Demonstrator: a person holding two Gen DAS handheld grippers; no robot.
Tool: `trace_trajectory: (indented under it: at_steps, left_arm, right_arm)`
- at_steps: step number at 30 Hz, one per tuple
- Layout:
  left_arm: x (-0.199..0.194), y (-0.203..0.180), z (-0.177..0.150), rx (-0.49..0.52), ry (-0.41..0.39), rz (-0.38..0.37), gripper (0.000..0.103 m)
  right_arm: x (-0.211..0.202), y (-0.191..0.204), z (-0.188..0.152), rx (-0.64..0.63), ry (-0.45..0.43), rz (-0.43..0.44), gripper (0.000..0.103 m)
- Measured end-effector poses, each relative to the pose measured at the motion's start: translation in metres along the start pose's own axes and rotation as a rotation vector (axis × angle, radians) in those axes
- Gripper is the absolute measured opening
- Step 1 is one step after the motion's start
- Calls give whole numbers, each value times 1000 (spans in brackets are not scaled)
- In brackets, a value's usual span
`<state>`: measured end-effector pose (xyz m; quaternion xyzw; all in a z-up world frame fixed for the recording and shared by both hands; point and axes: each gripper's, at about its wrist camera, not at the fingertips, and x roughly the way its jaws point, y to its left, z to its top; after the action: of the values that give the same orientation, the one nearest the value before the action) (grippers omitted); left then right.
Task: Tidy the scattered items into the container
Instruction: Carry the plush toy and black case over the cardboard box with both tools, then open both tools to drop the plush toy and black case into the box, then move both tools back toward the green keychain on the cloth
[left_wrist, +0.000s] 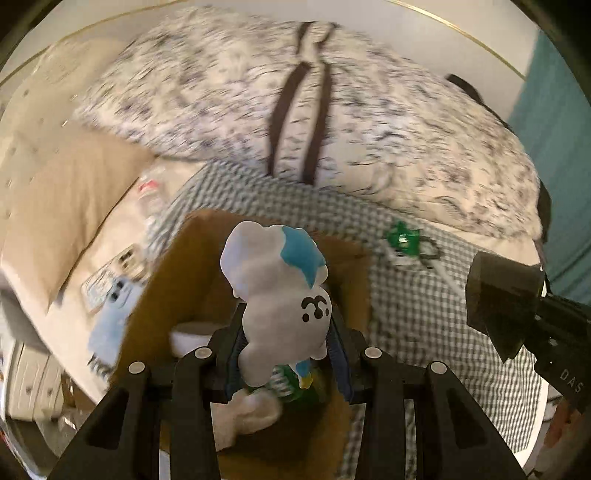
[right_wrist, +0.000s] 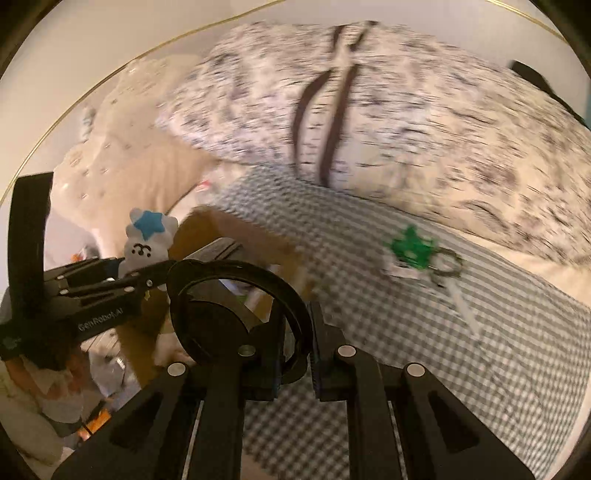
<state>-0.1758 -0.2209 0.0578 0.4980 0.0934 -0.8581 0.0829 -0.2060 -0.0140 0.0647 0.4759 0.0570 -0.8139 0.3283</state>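
My left gripper (left_wrist: 286, 343) is shut on a white plush toy (left_wrist: 280, 302) with a blue star on its head, held over the open cardboard box (left_wrist: 155, 295). Inside the box lie a green-and-white item (left_wrist: 291, 386) and a white soft item (left_wrist: 247, 413). My right gripper (right_wrist: 297, 339) is shut on a black ring-shaped object (right_wrist: 236, 295), just right of the box (right_wrist: 236, 232). The plush (right_wrist: 146, 243) and left gripper show at the left of the right wrist view. A green keychain toy (right_wrist: 412, 249) lies on the checked cloth (right_wrist: 443, 350); it also shows in the left wrist view (left_wrist: 402, 242).
A large speckled white bag (left_wrist: 295, 103) with brown straps lies behind the box. Beige pillows (left_wrist: 62, 206) and small packets (left_wrist: 110, 280) sit at left. A teal curtain (left_wrist: 554, 147) hangs at right. The right gripper's body (left_wrist: 517, 306) is at the right edge.
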Motion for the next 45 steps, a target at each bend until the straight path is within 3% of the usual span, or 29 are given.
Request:
trace_trajectory:
  at_steps: [6, 14, 16, 17, 18, 19, 20, 21, 26, 32, 40, 42, 45]
  left_arm:
    - [20, 38, -28, -69, 63, 19, 41]
    - [59, 49, -42, -48, 150, -15, 41]
    - [66, 50, -39, -32, 157, -22, 44]
    - [68, 50, -37, -24, 159, -23, 52]
    - [70, 50, -35, -16, 163, -20, 68]
    - [71, 49, -32, -7, 165, -10, 76]
    - [72, 49, -30, -3, 164, 1, 84]
    - [72, 49, -28, -2, 162, 7, 87]
    - [72, 46, -19, -15, 174, 21, 90]
    - [62, 15, -11, 13, 148, 13, 91]
    - [52, -68, 0, 138, 119, -62, 91]
    - [51, -90, 1, 174, 112, -79, 99]
    - [50, -122, 1, 227, 98, -107, 100]
  right_arm:
    - [48, 44, 11, -72, 68, 62, 12]
    - [114, 62, 20, -61, 163, 70, 12]
    - [124, 61, 21, -42, 177, 68, 12]
    - [128, 61, 21, -35, 181, 62, 14]
    - [130, 61, 22, -29, 181, 56, 25]
    - [131, 61, 23, -23, 175, 44, 50]
    - [131, 60, 24, -14, 164, 19, 63]
    - [129, 59, 25, -3, 152, -12, 78]
    - [113, 48, 28, 31, 100, -23, 79]
    - [79, 18, 27, 56, 23, -55, 79]
    - [12, -48, -4, 146, -50, -160, 79]
    - [-4, -66, -15, 181, -62, -191, 79]
    - [-27, -91, -33, 236, -84, -232, 79]
